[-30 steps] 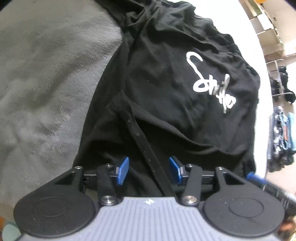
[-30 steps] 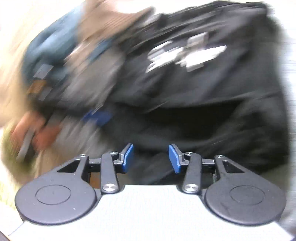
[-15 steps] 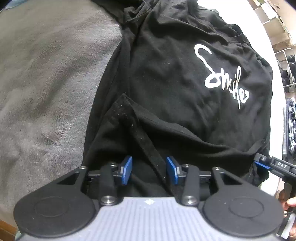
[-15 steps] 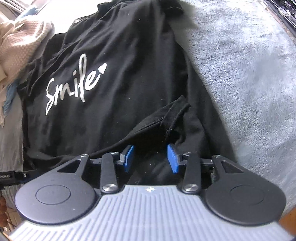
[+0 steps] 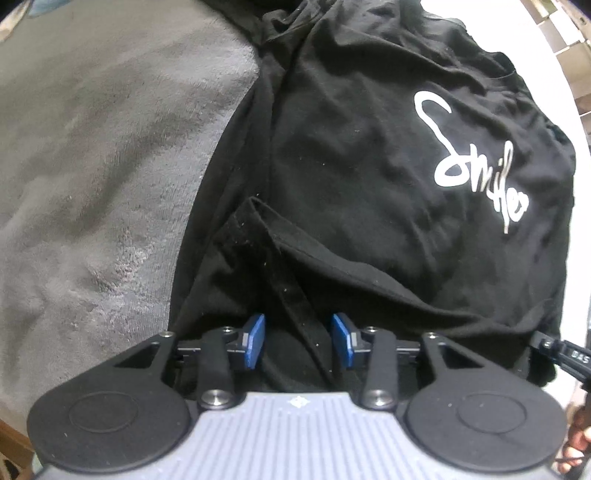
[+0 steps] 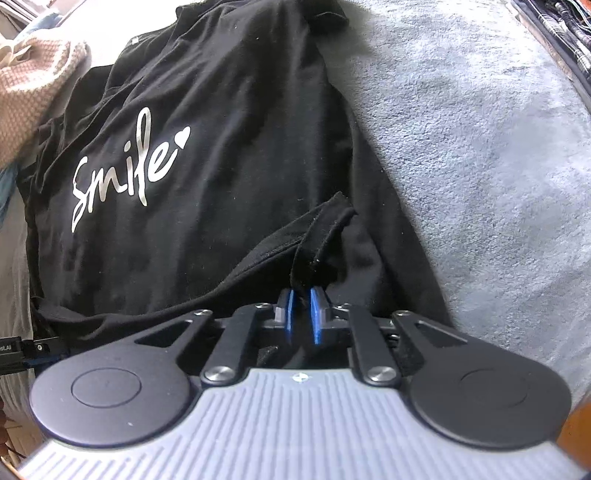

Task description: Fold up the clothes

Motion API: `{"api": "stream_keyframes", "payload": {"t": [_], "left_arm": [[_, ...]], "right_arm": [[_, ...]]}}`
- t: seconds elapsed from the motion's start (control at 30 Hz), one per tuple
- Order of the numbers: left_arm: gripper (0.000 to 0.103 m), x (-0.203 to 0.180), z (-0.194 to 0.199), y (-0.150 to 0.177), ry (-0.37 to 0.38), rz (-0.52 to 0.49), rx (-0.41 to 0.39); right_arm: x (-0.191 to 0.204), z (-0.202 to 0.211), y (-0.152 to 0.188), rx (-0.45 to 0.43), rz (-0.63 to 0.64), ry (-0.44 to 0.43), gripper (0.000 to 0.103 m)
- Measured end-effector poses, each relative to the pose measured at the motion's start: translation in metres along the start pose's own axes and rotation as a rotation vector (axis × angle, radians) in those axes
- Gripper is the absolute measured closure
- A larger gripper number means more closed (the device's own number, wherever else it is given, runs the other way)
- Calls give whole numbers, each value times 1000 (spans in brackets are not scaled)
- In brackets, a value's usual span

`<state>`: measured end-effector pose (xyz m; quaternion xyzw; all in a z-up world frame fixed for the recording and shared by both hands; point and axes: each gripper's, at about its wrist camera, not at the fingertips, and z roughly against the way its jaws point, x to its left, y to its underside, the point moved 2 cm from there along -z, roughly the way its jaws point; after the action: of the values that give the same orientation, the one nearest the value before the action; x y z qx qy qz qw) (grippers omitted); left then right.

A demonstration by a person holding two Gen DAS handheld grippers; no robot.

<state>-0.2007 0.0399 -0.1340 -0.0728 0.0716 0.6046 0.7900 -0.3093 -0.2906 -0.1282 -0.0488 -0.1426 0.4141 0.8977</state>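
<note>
Left wrist view: left claw [image 5: 298,341] released, blue pads [image 5: 254,340] apart, a strip of shirt hem running between them without either pad pinching it. Black shirt [image 5: 369,177] lies spread on the gray blanket [image 5: 103,155], filling the frame from 12 to 4 o'clock, blanket taking 8 to 11. White "Smile" lettering [image 5: 476,166] at about 2 o'clock on the shirt. Folded-up hem ridge [image 5: 258,229] near center, rising toward 11 from the claw. Tip of the other tool [image 5: 565,354] peeks in at 4 o'clock, just beside the shirt's edge. Right wrist view: right claw [image 6: 302,317] clenched on a bunched fold of the shirt [image 6: 221,122], pads [image 6: 289,314] nearly together with black cloth squeezed between. Pinched fold [image 6: 325,236] stands up toward 1 o'clock from the claw. Shirt covers 9 to 12 o'clock, lettering [image 6: 125,170] at 10. Blanket [image 6: 480,140] fills 1 to 4 o'clock. Tan knit garment [image 6: 33,96] at 10 o'clock edge, touching the shirt's far corner. Dark plaid cloth [image 6: 561,26] at 1 o'clock corner, well apart from the shirt.
</note>
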Motion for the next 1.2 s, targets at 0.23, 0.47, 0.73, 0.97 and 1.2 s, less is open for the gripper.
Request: {"api": "stream_keyframes", "payload": {"t": [0.23,0.47,0.73,0.97,1.2], "left_arm": [[77,-14,-1,17,-82,-58,-79],[100,6,29,37,15,-69,-136],[100,31,87,65,86,-150,-200],[100,63,92,105,53,-208,-151],[100,73,68,127,6,-300,-115]], "right_arm": [[13,-5,4,-26,96,64,95],[1,14,9,-71,105,29,98],[-34,72,27,-87,59,-11,98],[-67,95,58,-25,78,101,98],[-81,74,86,47,153,165,98]]}}
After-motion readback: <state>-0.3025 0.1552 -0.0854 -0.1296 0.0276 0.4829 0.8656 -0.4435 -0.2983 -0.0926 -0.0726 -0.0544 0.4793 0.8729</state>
